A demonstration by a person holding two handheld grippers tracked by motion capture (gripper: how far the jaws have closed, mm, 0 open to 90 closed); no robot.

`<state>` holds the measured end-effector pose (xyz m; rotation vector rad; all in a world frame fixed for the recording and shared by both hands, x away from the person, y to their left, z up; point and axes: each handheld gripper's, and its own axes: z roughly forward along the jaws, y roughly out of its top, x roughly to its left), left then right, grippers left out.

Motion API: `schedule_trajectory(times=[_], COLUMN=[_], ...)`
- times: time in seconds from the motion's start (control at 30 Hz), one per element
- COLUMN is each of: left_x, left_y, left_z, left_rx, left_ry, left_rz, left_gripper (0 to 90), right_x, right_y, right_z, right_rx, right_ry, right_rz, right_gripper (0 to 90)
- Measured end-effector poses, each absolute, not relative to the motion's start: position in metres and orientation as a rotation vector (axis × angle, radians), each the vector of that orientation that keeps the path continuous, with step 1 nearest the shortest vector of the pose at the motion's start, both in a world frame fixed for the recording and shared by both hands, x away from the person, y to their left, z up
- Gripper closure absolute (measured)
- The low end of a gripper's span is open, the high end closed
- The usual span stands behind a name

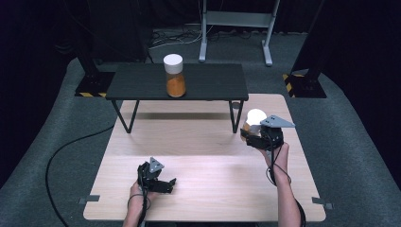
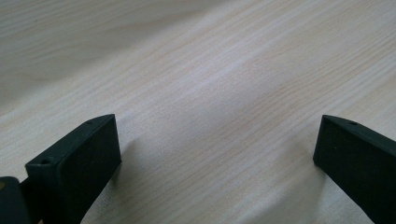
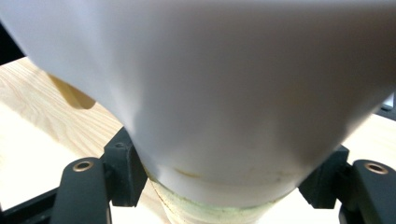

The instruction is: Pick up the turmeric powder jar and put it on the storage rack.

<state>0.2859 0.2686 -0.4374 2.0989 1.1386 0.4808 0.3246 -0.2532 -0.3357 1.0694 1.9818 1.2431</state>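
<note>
A jar with a white lid and orange contents [image 1: 174,75] stands upright on the small black bench [image 1: 142,85] at the back. A second white-lidded jar [image 1: 254,119] is held above the wooden table at the right, and my right gripper [image 1: 253,135] is shut on it. In the right gripper view the jar's white lid [image 3: 224,93] looms large, with the black jaws clamped on the body just below it. My left gripper [image 1: 163,182] rests low near the table's front left, open, its jaws wide apart over bare wood [image 2: 210,93].
The light wooden table [image 1: 203,189] lies under both hands. The black bench stands across its far edge on thin legs [image 1: 235,116]. A black cable [image 1: 61,156] trails over the grey carpet at the left. A metal frame [image 1: 236,28] stands behind.
</note>
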Motion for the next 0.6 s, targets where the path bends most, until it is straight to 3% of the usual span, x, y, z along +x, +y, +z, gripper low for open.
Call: schedule_trajectory(times=[0.6], left_x=[0.286], left_y=[0.269], left_z=[-0.437], left_rx=[2.098], left_ry=[1.139], left_rz=[0.481], left_gripper=[0.1], right_x=[0.335], right_y=[-0.253], right_z=[-0.319], right_rx=[1.056], right_ry=[1.99], right_rz=[1.24], right_gripper=[29.4])
